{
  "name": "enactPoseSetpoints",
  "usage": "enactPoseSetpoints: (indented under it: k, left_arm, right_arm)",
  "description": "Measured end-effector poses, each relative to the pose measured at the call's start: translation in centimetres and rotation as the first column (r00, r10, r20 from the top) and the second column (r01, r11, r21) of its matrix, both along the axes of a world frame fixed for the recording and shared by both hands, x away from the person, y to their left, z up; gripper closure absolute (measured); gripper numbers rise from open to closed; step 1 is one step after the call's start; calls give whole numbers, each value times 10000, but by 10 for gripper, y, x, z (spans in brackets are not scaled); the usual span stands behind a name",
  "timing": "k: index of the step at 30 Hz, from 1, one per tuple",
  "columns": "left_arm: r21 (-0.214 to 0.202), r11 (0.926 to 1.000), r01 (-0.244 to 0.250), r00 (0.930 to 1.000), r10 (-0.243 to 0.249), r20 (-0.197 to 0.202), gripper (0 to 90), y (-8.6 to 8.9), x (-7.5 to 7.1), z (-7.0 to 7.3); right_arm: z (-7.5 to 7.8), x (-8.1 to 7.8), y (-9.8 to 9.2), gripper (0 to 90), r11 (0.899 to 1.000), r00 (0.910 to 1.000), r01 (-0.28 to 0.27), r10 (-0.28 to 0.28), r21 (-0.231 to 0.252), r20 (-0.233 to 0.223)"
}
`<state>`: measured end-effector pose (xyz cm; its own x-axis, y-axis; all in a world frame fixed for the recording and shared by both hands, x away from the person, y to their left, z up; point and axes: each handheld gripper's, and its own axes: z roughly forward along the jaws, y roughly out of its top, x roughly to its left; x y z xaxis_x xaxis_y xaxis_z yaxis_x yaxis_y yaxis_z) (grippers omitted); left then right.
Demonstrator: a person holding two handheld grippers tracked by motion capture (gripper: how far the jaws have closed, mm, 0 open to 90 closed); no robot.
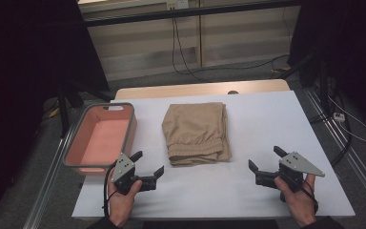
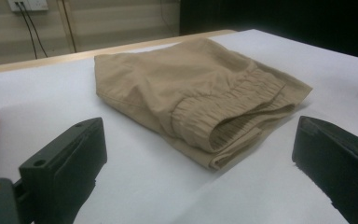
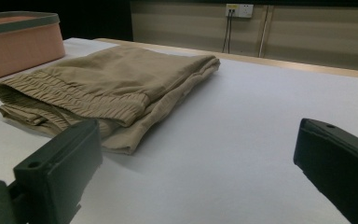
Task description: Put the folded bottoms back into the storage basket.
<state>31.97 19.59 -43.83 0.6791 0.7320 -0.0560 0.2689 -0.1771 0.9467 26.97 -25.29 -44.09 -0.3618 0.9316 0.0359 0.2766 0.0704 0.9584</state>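
Note:
Folded tan trousers (image 1: 196,133) with an elastic waistband lie in the middle of the white table (image 1: 267,124); the waistband end faces the near edge. My left gripper (image 1: 147,163) rests open near the front left, its jaws spread and empty, aimed at the trousers (image 2: 200,93). At the front right, my right gripper (image 1: 265,159) is open too, nothing between its jaws, pointing toward the trousers (image 3: 107,84) from the other side. Both grippers sit a short way off from the cloth.
A pink bin (image 1: 102,138) with a grey rim stands empty at the table's left edge, also seen as the pink bin (image 3: 18,39) at far left. Cables and a wall socket (image 3: 239,10) lie beyond the table's far edge.

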Motion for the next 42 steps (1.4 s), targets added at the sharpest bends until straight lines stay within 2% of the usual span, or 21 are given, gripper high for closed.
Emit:
enactPoseSetpoints:
  k: [3,4,7,10,13,20,23,28,31,38,42]
  left_arm:
    - [18,10000,-44,10000,44,-24,29,0,-1,0]
    - [-15,10000,-62,10000,62,-62,29,1,-1,0]
    - [-252,9997,14,9998,-19,-176,29,3,-2,0]
    - [-9,10000,-79,9998,79,-186,29,5,-2,-1]
    - [74,9998,-170,9995,171,-257,30,7,-2,-2]
    - [152,9993,-337,9990,341,-304,31,10,-2,-2]
    - [191,9995,-270,9988,277,-411,31,11,-1,-4]
    - [77,9992,-394,9980,397,-492,32,15,-2,-4]
    - [46,9991,-420,9976,422,-554,40,16,-1,-5]
    - [189,9995,-259,9983,268,-519,38,12,0,-6]
    - [176,9998,-75,9975,87,-696,38,9,1,-6]
  right_arm:
    - [0,1,0,6,10000,10000,-71,71,13,0]
    - [0,2,1,6,9996,9997,-253,254,140,-54]
    - [-1,4,3,6,9984,9984,-543,545,162,-153]
    - [-2,4,5,7,9949,9943,-1010,1012,71,-335]
    - [-1,5,9,8,9940,9937,-1096,1096,18,-215]
    - [-2,12,25,24,9891,9883,-1453,1438,-258,-513]
    - [-1,14,33,30,9819,9815,-1836,1805,-474,-639]
    - [-2,20,47,32,9751,9738,-2174,2135,-448,-779]
    - [-2,23,57,38,9662,9658,-2522,2479,-537,-755]
    - [1,27,71,66,9550,9544,-2857,2761,-796,-1133]
    - [3,31,79,71,9384,9357,-3322,3152,-953,-1584]
